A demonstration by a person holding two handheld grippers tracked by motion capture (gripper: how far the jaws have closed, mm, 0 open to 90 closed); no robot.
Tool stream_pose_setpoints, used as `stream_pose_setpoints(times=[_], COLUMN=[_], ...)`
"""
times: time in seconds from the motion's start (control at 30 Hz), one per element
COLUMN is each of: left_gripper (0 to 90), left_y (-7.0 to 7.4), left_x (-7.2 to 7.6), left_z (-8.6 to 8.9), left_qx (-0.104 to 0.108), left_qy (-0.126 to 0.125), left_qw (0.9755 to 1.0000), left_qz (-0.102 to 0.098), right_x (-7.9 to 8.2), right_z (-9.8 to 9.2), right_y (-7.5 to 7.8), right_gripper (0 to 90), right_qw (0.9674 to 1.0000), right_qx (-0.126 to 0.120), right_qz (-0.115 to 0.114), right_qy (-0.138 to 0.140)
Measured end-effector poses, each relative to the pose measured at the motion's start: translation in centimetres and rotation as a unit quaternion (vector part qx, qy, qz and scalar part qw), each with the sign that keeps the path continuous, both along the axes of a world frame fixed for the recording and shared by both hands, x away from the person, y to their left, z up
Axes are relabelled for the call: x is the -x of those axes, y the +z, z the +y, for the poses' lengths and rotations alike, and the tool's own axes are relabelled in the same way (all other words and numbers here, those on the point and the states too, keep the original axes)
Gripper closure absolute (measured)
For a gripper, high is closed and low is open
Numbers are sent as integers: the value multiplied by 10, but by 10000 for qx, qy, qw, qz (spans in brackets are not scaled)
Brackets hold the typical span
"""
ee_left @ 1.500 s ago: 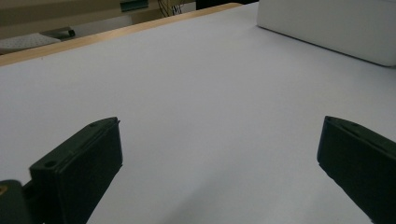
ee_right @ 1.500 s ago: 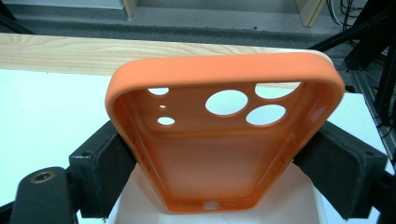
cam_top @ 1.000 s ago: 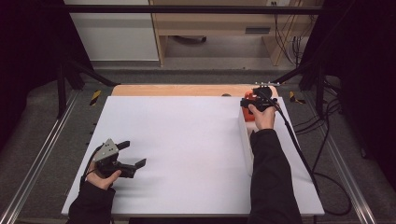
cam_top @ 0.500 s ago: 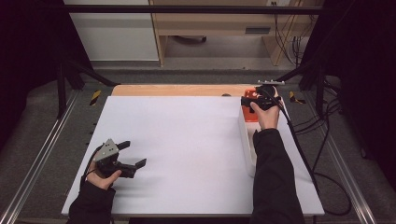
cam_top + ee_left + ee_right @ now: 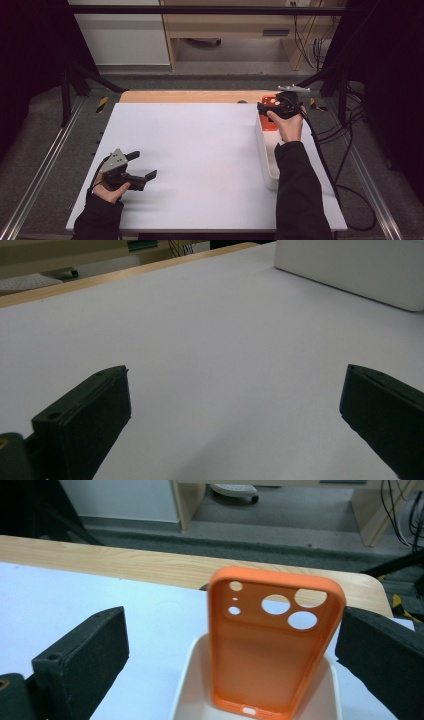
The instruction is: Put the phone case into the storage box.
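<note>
Orange phone case (image 5: 274, 645) stands tall in the white tray (image 5: 186, 700), between the right gripper (image 5: 232, 655)'s wide jaws.

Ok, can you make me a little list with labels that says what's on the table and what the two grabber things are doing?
table cover: white sheet over a wooden tabletop
container: white tray on the right side
in the tray: orange phone case, standing upright, camera holes at the top
left gripper: open, low over the bare sheet
right gripper: open, a jaw on each side of the case; touching it cannot be told
</note>
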State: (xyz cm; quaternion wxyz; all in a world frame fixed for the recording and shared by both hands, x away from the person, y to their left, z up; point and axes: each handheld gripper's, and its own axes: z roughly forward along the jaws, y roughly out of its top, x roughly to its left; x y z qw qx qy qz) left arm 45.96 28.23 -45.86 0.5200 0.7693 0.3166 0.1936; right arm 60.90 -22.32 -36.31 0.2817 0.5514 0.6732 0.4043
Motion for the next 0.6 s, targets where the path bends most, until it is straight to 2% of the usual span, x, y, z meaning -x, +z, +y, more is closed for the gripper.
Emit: stream_pose_setpoints(times=[0.2,0.33,0.5,0.6], left_gripper=[0,0,0,0], left_y=[0,0,-1,0], left_x=[0,0,0,0], left_z=[-1,-1,-1,-2], left_qx=[-19,-7,-34,-37], left_qy=[-13,-26,-28,-26], left_qw=[10000,10000,10000,10000], left_qz=[12,8,26,21], right_x=[17,31,54,67], right_z=[6,10,13,15], right_y=[6,10,17,20], right_gripper=[6,6,5,4], right_qw=[9991,9969,9907,9862], right_qx=[65,59,-12,-75], right_qz=[-171,-309,-595,-680], right_qy=[380,726,1222,1510])
